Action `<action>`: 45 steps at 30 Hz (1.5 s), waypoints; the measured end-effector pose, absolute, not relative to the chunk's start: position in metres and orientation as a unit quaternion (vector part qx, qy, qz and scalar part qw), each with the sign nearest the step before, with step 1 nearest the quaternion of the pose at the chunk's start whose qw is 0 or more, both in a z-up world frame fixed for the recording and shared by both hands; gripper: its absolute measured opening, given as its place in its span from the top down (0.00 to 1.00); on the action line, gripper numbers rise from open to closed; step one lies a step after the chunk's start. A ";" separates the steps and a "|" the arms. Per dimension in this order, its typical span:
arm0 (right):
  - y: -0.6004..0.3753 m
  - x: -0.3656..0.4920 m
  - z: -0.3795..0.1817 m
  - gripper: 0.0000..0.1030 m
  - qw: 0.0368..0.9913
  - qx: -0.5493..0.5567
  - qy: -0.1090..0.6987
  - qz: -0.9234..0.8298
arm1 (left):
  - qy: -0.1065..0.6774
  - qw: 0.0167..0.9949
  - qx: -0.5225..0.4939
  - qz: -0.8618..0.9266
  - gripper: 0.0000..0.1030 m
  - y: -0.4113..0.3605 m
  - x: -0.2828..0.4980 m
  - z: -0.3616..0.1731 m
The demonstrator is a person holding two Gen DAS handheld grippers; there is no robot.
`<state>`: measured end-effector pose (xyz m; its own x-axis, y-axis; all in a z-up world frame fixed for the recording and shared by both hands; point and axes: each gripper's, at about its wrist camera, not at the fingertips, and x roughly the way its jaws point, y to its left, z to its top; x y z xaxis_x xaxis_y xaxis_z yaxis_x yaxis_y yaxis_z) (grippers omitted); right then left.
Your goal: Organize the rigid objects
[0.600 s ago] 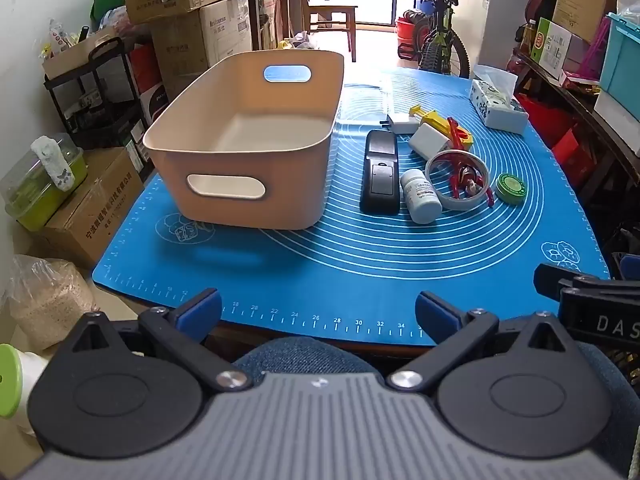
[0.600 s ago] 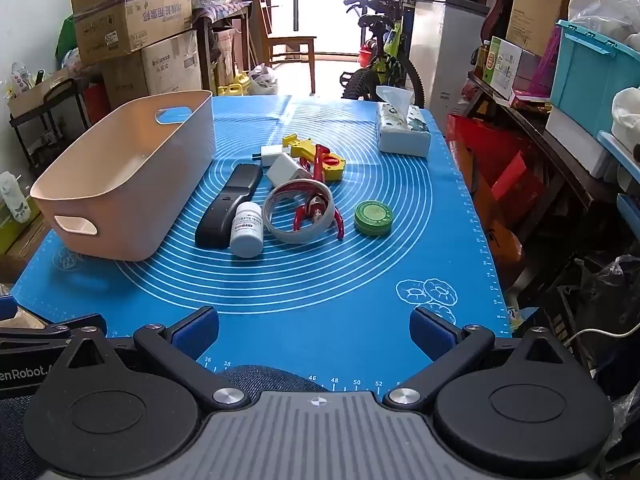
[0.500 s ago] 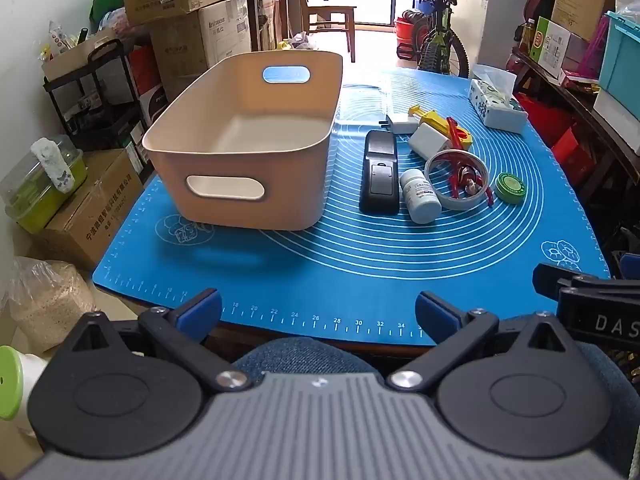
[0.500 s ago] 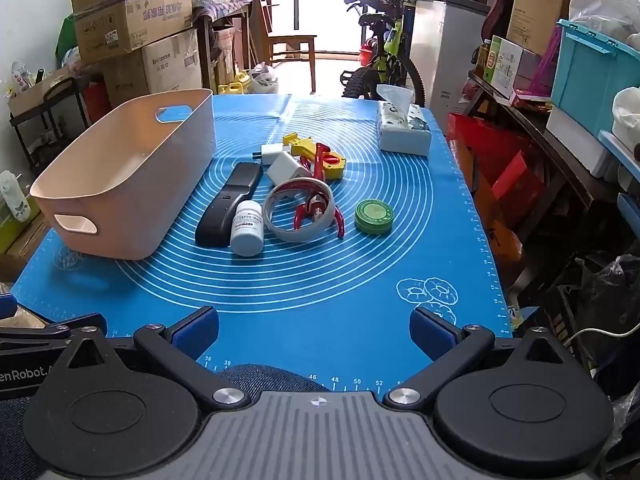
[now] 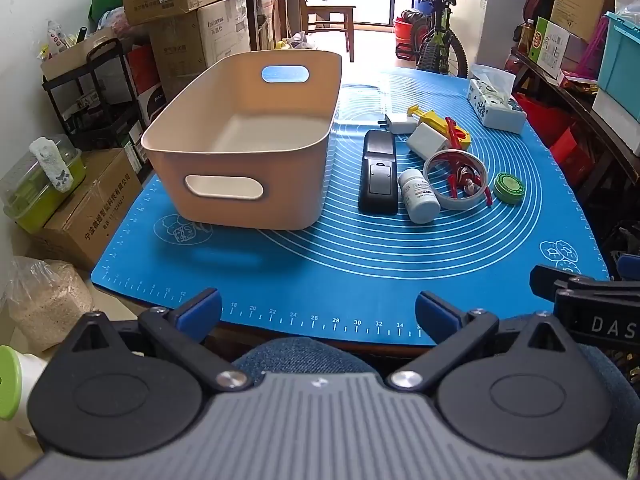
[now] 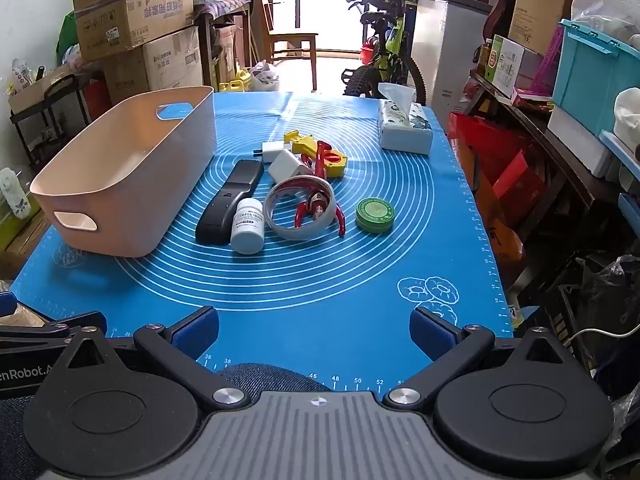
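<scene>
A beige bin (image 5: 244, 168) stands empty on the left of a blue mat (image 5: 360, 264) covering the table, its open top facing up to receive the clutter gathered just to its right. That clutter lies in a tight cluster: a black remote (image 5: 378, 172) alongside the bin's wall, a white pill bottle (image 5: 418, 196) on its side touching the remote, and a roll of tape (image 5: 456, 178) with red-handled pliers (image 6: 318, 208) lying partly inside its ring. A green round tin (image 5: 509, 188) sits a little apart to the right; two white chargers (image 6: 280, 158) and a yellow tool (image 6: 320, 154) lie behind.

Both tools hang back at the near edge of the table, over the operator's denim-clad knees. The left claw (image 5: 318, 312) is spread wide and carries nothing; the right claw (image 6: 314, 330) is likewise spread and empty. Sorting appears not to have begun, since nothing lies in the bin. The remote and bottle, nearest the bin, look the easiest first picks. A tissue box (image 6: 404, 128) rests at the far right corner.
</scene>
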<state>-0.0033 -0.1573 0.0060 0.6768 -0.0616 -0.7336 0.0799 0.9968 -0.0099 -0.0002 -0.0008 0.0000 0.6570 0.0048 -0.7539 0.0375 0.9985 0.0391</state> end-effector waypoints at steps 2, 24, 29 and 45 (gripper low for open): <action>-0.157 -0.003 0.006 0.02 0.916 0.011 0.400 -0.038 | 0.414 0.910 0.025 -0.009 0.01 -0.001 0.000 0.000; -0.154 -0.002 0.002 0.02 0.914 0.009 0.404 -0.038 | 0.417 0.909 0.026 -0.008 0.01 -0.008 0.004 -0.004; -0.155 0.000 0.001 0.02 0.913 0.009 0.407 -0.036 | 0.418 0.908 0.020 -0.009 0.01 0.000 0.002 -0.004; -0.155 0.000 0.001 0.02 0.912 0.012 0.409 -0.036 | 0.418 0.908 0.021 -0.009 0.01 0.000 0.002 -0.004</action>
<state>0.0003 -0.1553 0.0009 0.6636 -0.0562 -0.7460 0.0760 0.9971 -0.0075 0.0018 -0.0002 -0.0041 0.6496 0.0012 -0.7603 0.0339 0.9990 0.0305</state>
